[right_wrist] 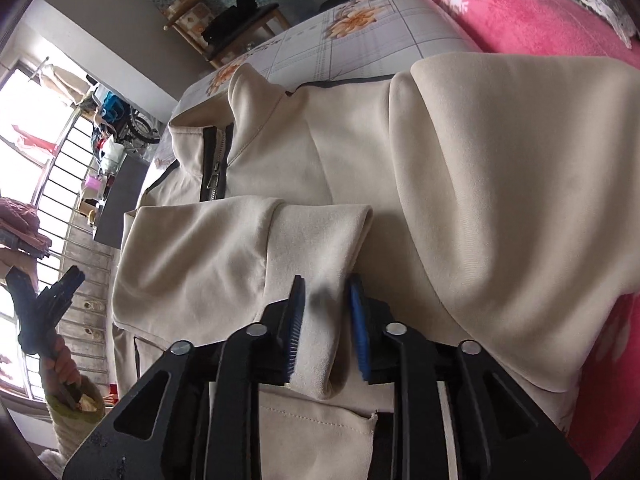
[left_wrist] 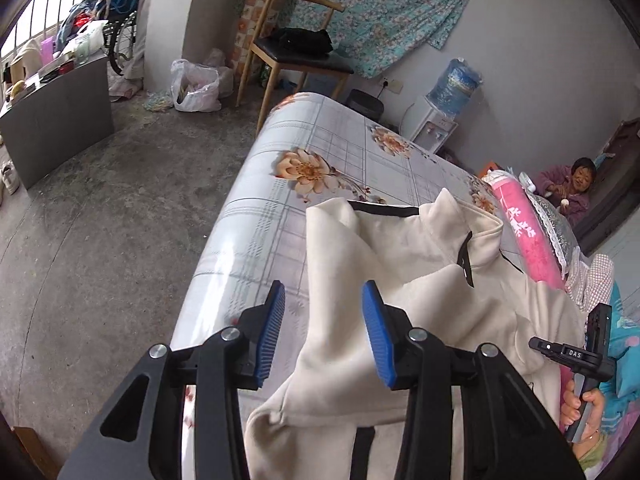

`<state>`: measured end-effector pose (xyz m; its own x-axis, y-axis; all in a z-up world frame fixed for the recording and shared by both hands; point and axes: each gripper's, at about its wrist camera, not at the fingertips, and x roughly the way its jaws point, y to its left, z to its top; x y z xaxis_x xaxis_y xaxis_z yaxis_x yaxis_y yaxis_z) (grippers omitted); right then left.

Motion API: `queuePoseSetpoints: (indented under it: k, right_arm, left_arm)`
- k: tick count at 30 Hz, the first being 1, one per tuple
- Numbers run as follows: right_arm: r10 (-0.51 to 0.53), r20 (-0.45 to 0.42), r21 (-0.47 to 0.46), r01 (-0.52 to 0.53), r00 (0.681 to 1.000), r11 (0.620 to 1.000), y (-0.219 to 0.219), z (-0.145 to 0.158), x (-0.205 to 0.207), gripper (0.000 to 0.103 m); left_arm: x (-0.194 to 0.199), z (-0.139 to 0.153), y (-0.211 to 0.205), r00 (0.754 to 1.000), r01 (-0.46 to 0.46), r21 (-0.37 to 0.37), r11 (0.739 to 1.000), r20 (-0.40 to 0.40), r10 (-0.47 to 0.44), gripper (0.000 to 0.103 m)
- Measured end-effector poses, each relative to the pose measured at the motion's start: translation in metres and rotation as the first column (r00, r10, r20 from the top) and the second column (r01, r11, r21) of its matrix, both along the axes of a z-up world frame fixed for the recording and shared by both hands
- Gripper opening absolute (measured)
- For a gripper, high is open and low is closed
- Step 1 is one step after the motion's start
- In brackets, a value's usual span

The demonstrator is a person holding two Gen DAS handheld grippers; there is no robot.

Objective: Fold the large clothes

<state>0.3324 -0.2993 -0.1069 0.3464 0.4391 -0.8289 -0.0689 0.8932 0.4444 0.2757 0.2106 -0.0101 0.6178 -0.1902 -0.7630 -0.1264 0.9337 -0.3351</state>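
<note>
A cream zip-up jacket with black trim lies on the floral tablecloth, both sleeves folded in over its front. My left gripper is open above the jacket's left edge, with cloth between its blue pads but not pinched. My right gripper is also open, its pads either side of a folded sleeve on the jacket. The zip and collar point away to the upper left. Each gripper shows in the other's view, the right one and the left one.
A pink towel bundle with a lace-edged cover lies at the jacket's right side, also in the right wrist view. A wooden chair with a black bag, a water dispenser, a grey cabinet and a seated person surround the table.
</note>
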Motion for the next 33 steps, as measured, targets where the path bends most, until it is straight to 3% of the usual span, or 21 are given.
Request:
queuePoseSetpoints:
  k: [6,8,9,10,14,19,24,28,30,33]
  right_arm:
    - [0.048,-0.008,-0.005,-0.048,0.999,0.999,0.011,-0.008,-0.004,0.04]
    - [0.053,-0.006,-0.046,-0.053,0.999,0.998,0.017,-0.013,-0.003,0.028]
    - [0.055,0.006,-0.07,-0.055,0.998,0.996,0.02,-0.012,-0.003,0.014]
    - [0.062,0.014,-0.09,-0.06,0.998,0.994,0.021,-0.011,-0.004,0.005]
    - [0.066,0.112,-0.101,-0.055,0.991,0.993,0.02,0.011,-0.015,0.003]
    - [0.031,0.232,-0.094,-0.01,0.972,0.996,0.017,0.04,-0.02,0.003]
    - [0.006,0.146,-0.123,0.012,0.989,0.992,0.006,0.009,-0.01,0.003]
    - [-0.004,0.112,-0.082,0.013,0.994,0.997,0.0,0.005,-0.006,0.005]
    - [-0.003,0.094,-0.074,0.01,0.996,0.997,-0.001,0.007,-0.005,0.014]
    - [0.005,0.087,-0.077,0.002,0.996,0.997,-0.001,0.009,-0.005,0.03]
  left_arm:
    - [0.096,-0.042,-0.028,0.991,0.034,0.049,0.998,-0.133,-0.028,0.039]
    - [0.11,-0.052,-0.034,0.988,0.035,0.106,0.994,-0.154,-0.019,0.021]
    - [0.113,-0.056,-0.034,0.987,0.031,0.124,0.992,-0.16,-0.01,0.006]
    - [0.114,-0.056,-0.032,0.989,0.025,0.117,0.993,-0.149,-0.007,0.003]
    - [0.096,-0.031,-0.001,0.998,-0.068,-0.011,0.998,-0.018,0.067,0.002]
    - [0.094,-0.042,0.046,0.978,-0.207,-0.159,0.965,-0.027,0.205,0.0]
    - [0.092,-0.057,0.074,0.955,-0.293,-0.283,0.913,-0.039,0.294,0.0]
    - [0.082,-0.039,0.067,0.97,-0.236,-0.245,0.941,-0.002,0.242,0.0]
    - [0.077,-0.028,0.056,0.986,-0.156,-0.233,0.96,0.012,0.164,0.003]
    - [0.073,-0.028,0.04,0.997,-0.077,-0.223,0.972,-0.028,0.073,0.034]
